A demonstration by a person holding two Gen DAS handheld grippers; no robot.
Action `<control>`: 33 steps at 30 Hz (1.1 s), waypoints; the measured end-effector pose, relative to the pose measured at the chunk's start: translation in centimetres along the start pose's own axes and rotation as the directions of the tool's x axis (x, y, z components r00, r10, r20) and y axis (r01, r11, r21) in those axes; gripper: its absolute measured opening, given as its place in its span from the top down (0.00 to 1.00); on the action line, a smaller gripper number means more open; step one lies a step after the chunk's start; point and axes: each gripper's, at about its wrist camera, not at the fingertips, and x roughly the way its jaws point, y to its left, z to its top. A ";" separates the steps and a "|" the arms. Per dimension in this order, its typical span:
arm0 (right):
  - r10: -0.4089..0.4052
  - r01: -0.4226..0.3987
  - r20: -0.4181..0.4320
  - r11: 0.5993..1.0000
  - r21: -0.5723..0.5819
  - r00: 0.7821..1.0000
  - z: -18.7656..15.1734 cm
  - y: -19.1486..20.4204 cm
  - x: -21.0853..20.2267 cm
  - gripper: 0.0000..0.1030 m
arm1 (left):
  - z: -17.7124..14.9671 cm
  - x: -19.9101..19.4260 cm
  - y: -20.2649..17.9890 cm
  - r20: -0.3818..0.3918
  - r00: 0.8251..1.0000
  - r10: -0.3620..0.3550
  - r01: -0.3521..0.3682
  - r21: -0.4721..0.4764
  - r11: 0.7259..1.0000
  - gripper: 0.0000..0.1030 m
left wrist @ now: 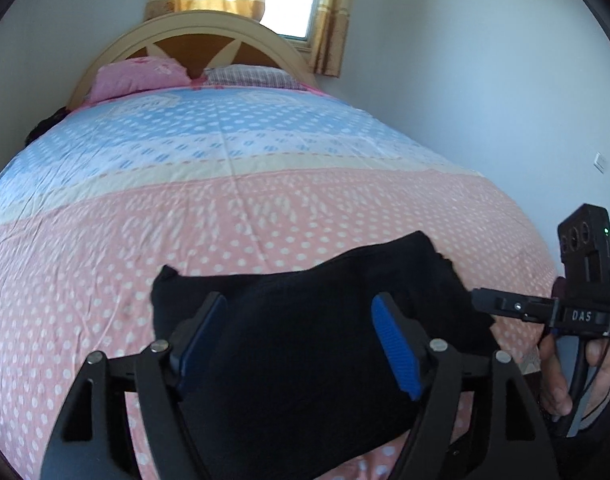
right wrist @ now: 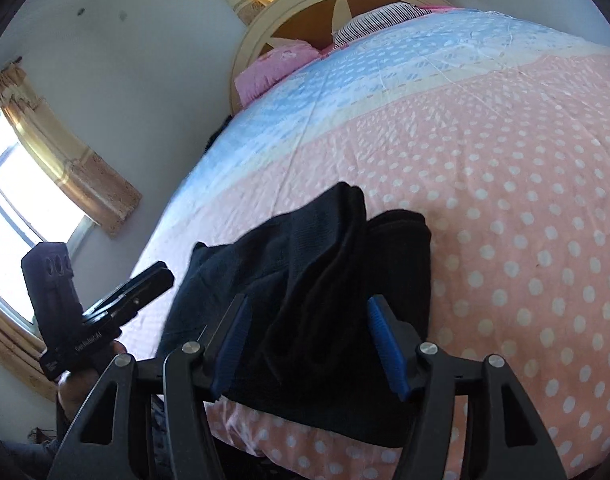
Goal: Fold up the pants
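Black knitted pants [left wrist: 289, 320], bunched into a thick layered bundle, lying on the pink polka-dot bedspread [left wrist: 225, 220] near the foot edge of the bed. Straight ahead of and below both grippers, filling the gap between each pair of blue pads. Left gripper [left wrist: 299, 340] spread wide, pads clear of the cloth, nothing clamped. Right gripper [right wrist: 307, 340] open too, fabric between the pads but not pinched. Long axis of the bundle hard to call; in the right wrist view, folds running away toward the arched wooden headboard [right wrist: 305, 12]. Neither hand clearly nearer: one at each side of the bundle, left gripper at its left side, right gripper at its right. Next move probably down and forward onto the near edge.
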 end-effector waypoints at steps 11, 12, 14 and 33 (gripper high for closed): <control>-0.009 0.012 0.066 0.998 -0.056 0.998 -1.2 1.5 -3.6 0.85 | -1.5 1.6 3.7 -0.036 0.999 0.021 -0.024 -0.094 0.995 0.25; -0.015 0.017 0.060 0.999 -0.041 0.998 -1.4 1.1 -3.6 0.85 | -1.5 1.6 3.7 -0.036 0.999 0.021 -0.025 -0.094 0.995 0.25; -0.040 0.040 0.007 0.999 0.002 0.999 -2.2 -0.7 -2.7 0.85 | -1.7 2.2 3.7 -0.047 0.999 0.026 -0.030 -0.092 0.995 0.25; -0.114 0.123 0.068 0.983 -0.134 0.991 1.1 2.7 -0.6 0.62 | -1.8 4.0 2.6 -0.088 0.990 0.113 -0.113 0.009 0.994 0.16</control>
